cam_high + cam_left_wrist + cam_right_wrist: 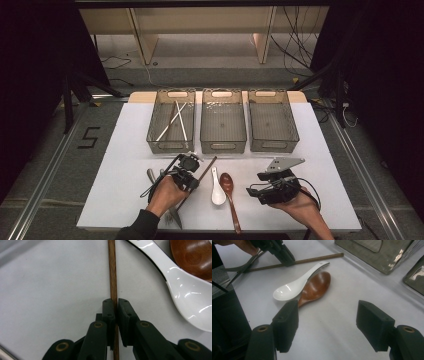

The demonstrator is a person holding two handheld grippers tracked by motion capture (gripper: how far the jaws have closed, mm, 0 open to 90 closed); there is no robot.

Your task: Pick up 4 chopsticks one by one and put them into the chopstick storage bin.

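On the white worktop point(125, 150), near edge, in front of three bins:
Item in hand: brown chopstick point(113, 277), lying flat on the sheet, its far tip aimed toward the gap between the left bin point(171, 120) and the middle bin point(223, 120).
Left gripper point(116, 305): jaws drawn in narrow, pads pressed on both flanks of the chopstick, partway along its length.
Right gripper point(327, 322): jaws wide, nothing between them, held over bare sheet to the right of the spoons.
Handling, as judged: light, stiff, thin wood; likely to pivot or roll in the pads if pinched far from its middle. A grip nearer the centre would carry it level.
Neighbours: white ceramic spoon point(185, 287) just beside the chopstick, its bowl resting against the brown wooden spoon point(315, 287); the ceramic one looks glossy and breakable.
Left gripper view adds: the exact seating of the pads on the stick.
Right gripper view adds: a metal fork point(244, 266) under the left hand.
High view adds: chopsticks already in the left bin; the right bin point(272, 120) bare.
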